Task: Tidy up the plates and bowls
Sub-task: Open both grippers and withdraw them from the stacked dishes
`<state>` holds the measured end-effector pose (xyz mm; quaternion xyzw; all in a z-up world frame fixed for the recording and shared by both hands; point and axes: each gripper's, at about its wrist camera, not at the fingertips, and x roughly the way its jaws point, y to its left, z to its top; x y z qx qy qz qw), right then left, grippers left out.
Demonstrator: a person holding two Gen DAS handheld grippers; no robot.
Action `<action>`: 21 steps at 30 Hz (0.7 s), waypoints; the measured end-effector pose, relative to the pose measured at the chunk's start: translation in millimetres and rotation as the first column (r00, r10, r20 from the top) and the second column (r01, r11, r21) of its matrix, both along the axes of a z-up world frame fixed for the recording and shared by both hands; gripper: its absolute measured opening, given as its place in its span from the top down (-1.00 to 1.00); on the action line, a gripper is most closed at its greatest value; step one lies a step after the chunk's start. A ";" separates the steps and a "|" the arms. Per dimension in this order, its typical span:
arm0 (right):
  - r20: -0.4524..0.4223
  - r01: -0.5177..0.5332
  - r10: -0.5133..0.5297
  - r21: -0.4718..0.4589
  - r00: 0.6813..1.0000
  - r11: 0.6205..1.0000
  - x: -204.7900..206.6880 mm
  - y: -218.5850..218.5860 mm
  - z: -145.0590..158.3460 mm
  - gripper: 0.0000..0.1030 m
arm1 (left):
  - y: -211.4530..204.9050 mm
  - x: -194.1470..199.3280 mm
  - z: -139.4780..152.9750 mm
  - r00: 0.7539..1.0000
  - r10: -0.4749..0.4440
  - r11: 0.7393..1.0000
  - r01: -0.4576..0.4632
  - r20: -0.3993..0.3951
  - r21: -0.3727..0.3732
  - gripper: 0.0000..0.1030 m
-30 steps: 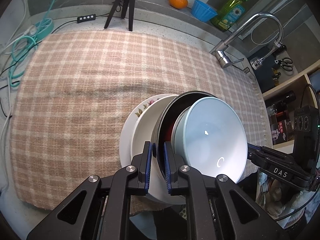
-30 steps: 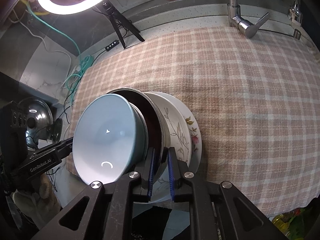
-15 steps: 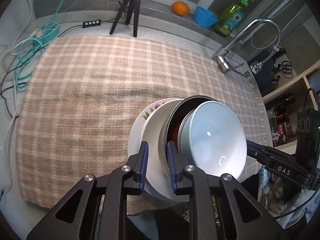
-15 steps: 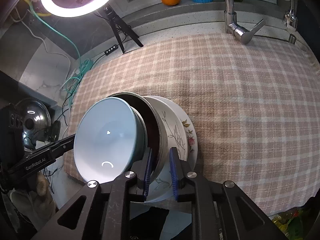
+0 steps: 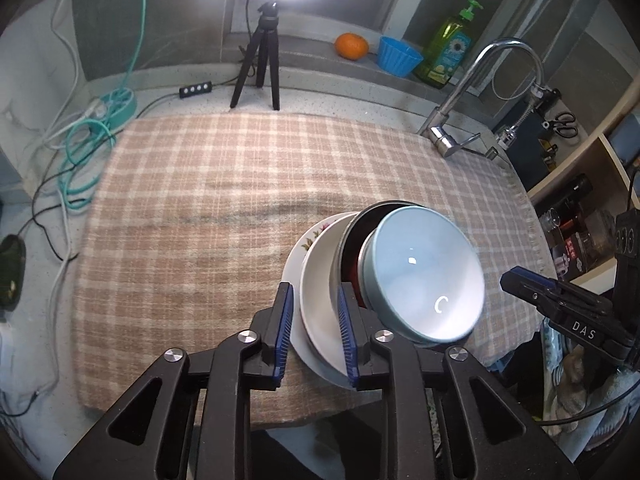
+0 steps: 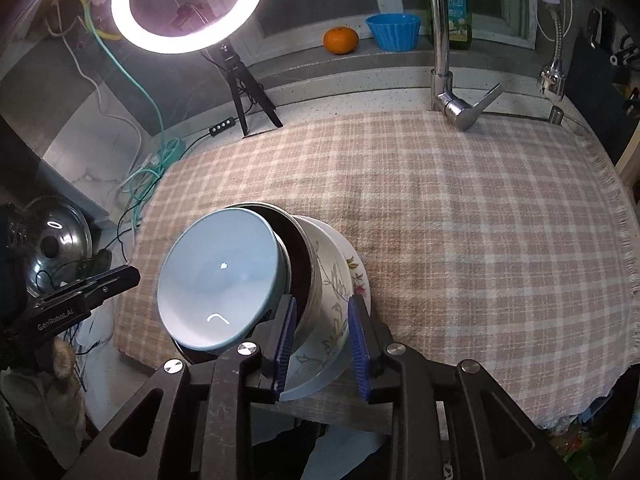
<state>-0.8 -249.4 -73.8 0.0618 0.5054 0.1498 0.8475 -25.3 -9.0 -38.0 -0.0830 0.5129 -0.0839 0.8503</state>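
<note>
A nested stack stands on the checked cloth (image 5: 200, 200) near its front edge: a floral plate (image 5: 308, 240) lowest, a white bowl (image 5: 318, 280), a dark metal bowl (image 5: 360, 224) and a light blue bowl (image 5: 424, 276) on top. My left gripper (image 5: 314, 332) straddles the white bowl's rim, its jaws opening, pads clear of it. In the right wrist view the blue bowl (image 6: 218, 276) and floral plate (image 6: 352, 276) show again. My right gripper (image 6: 322, 344) straddles the plate's rim, jaws opening, not pressing. Each gripper also appears in the other's view, beside the stack.
A faucet (image 5: 452, 120) rises at the cloth's far right corner. A tripod (image 5: 260, 68) under a ring light (image 6: 188, 4) stands behind the cloth. An orange (image 5: 351, 46), blue cup (image 5: 398, 56) and soap bottle (image 5: 448, 48) sit on the ledge. Cables (image 5: 80, 152) lie left.
Both grippers were shut on the stack's rims. Their jaws have spread apart, and both have drawn back and upward, so more of the back wall and ring light shows.
</note>
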 end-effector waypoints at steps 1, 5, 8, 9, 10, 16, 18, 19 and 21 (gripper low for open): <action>0.013 0.000 0.000 -0.008 1.000 1.000 -2.7 0.6 2.6 0.49 | -2.5 -4.3 5.1 1.000 -0.005 1.000 0.005 0.021 0.010 0.47; 0.073 0.008 -0.006 -0.036 0.997 0.999 -14.0 1.2 15.3 0.45 | -6.8 -16.5 20.7 0.997 -0.014 1.000 0.012 0.079 0.027 0.27; 0.122 0.021 -0.015 -0.045 0.992 0.999 -24.3 1.0 25.3 0.39 | -9.1 -24.5 30.7 0.993 -0.017 0.999 0.014 0.115 0.031 0.22; 0.138 0.025 -0.018 -0.046 0.990 0.999 -27.3 0.8 27.9 0.34 | -11.0 -27.8 34.4 0.991 -0.023 0.999 0.017 0.130 0.041 0.22; 0.154 0.029 -0.022 -0.044 0.988 0.999 -30.7 0.7 30.9 0.26 | -12.5 -30.1 36.4 0.990 -0.027 0.999 0.020 0.139 0.048 0.21; 0.226 0.045 -0.033 -0.050 0.974 0.998 -45.8 5.3 43.0 0.20 | -20.8 -43.7 50.5 0.975 -0.030 0.995 0.008 0.220 0.098 -0.12; 0.236 0.054 -0.042 -0.047 0.971 0.997 -49.3 5.3 45.3 0.06 | -21.1 -46.7 52.7 0.973 -0.027 0.995 0.005 0.230 0.096 -0.17; 0.245 0.061 -0.048 -0.044 0.968 0.997 -51.6 5.3 46.4 -0.09 | -21.3 -47.6 53.0 0.973 -0.025 0.995 0.003 0.231 0.095 -0.26; 0.266 0.073 -0.058 -0.049 0.962 0.996 -56.3 5.5 49.4 -0.19 | -21.1 -49.1 52.8 0.971 -0.016 0.995 -0.009 0.237 0.103 -0.37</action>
